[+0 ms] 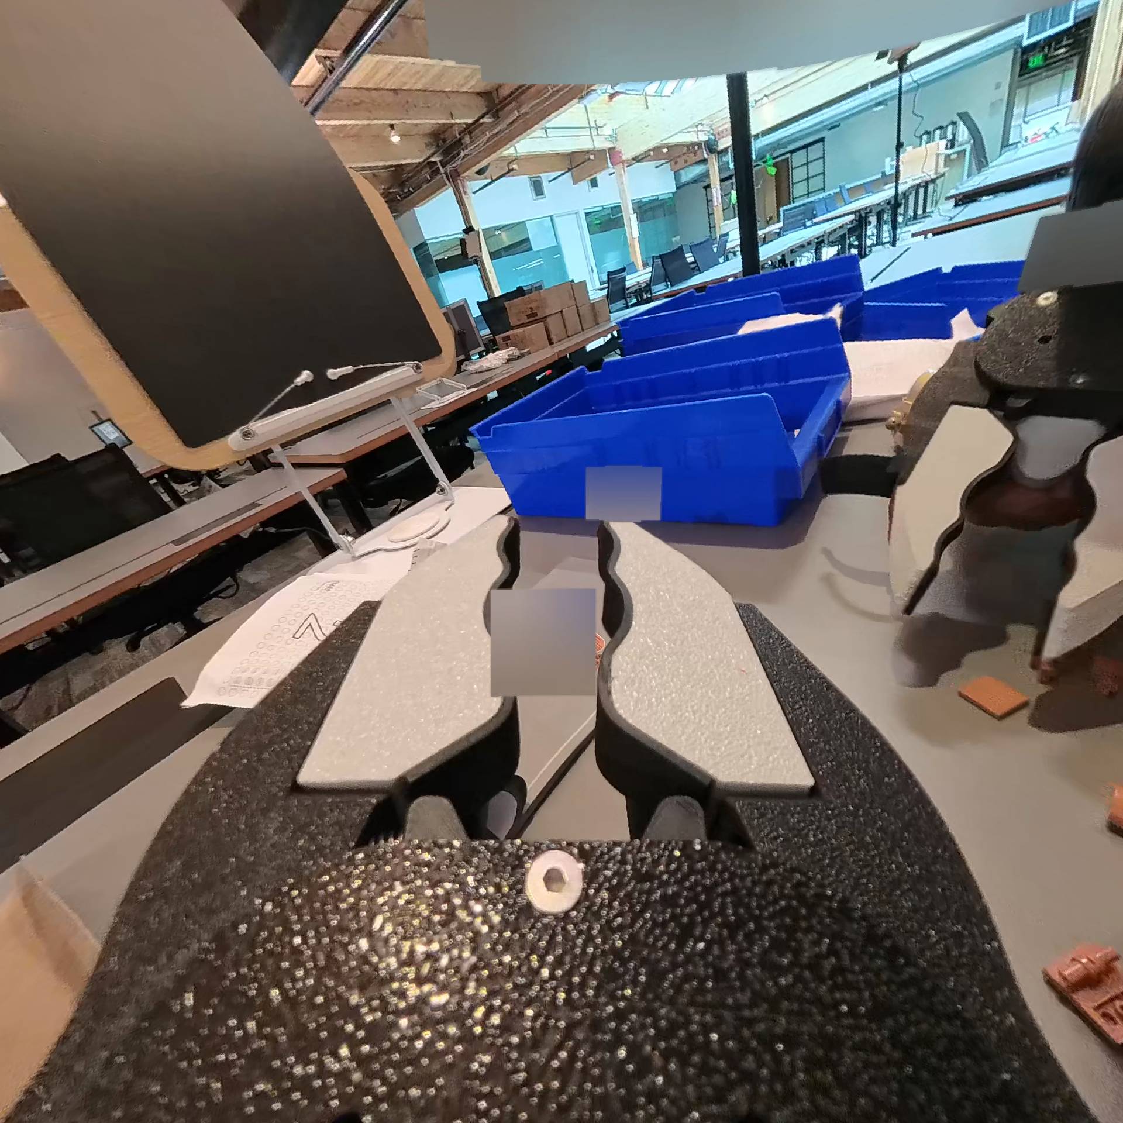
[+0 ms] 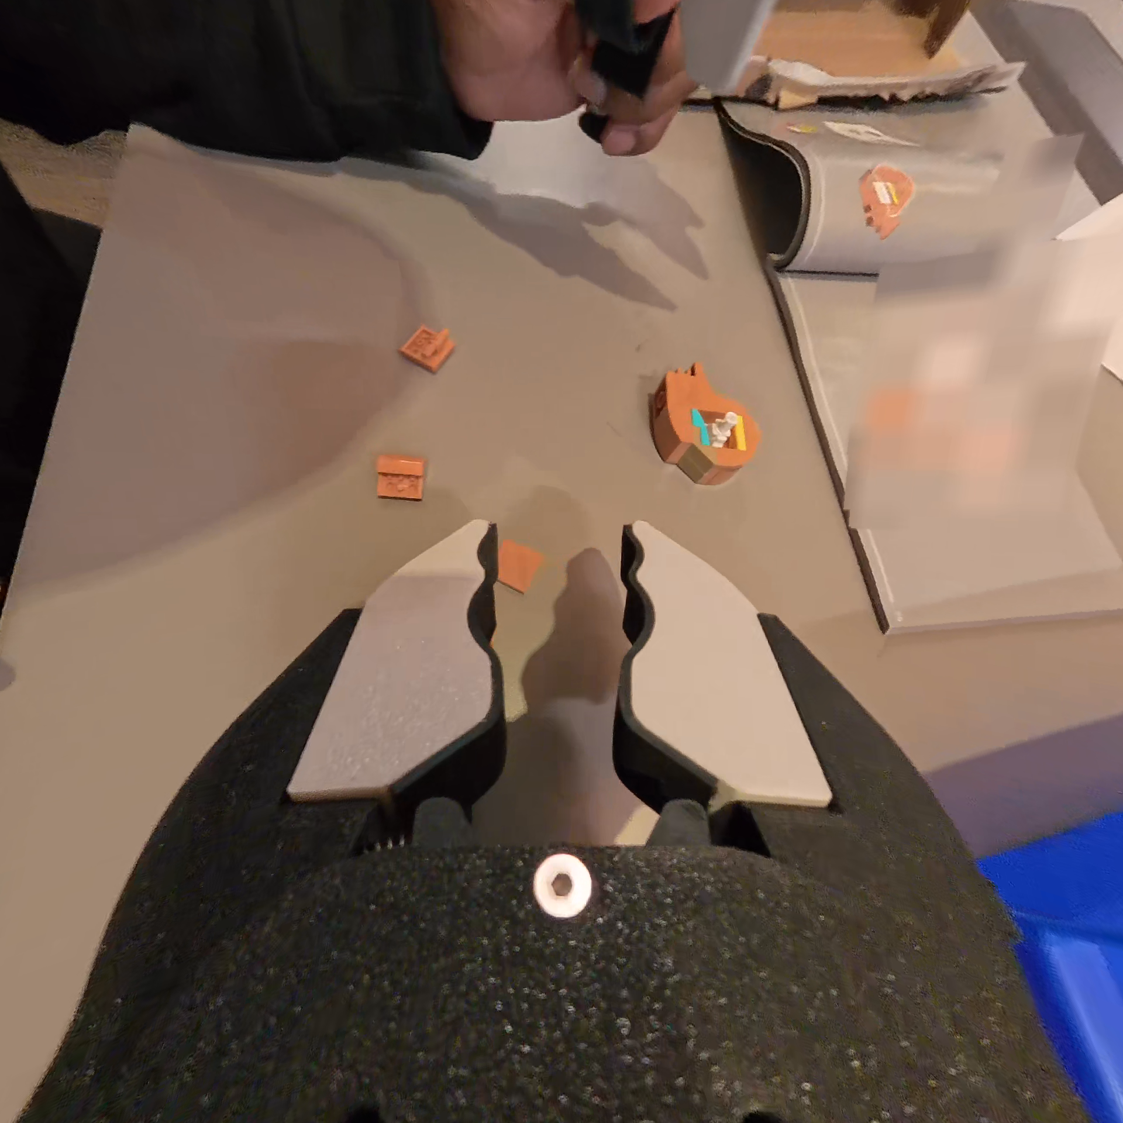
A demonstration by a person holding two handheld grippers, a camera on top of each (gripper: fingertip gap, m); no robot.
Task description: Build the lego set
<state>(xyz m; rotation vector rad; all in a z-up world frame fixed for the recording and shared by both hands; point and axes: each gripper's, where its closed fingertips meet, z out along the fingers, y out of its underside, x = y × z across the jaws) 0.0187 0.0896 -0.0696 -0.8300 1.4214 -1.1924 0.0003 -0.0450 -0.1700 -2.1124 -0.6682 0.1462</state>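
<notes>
The right gripper [image 2: 556, 535] stood apart above a loose orange tile [image 2: 518, 565] at centre frame. The left gripper [image 1: 556, 535] seemed apart, its gap partly blurred.

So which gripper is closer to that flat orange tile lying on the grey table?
Right. The right gripper hovers over the flat orange tile, its jaws open around it. The left gripper is off to one side, pointing at the blue bin.

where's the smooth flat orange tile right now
In the right wrist view the smooth flat orange square tile lies on the grey table, just inside the left finger of the open right tongs.
</notes>
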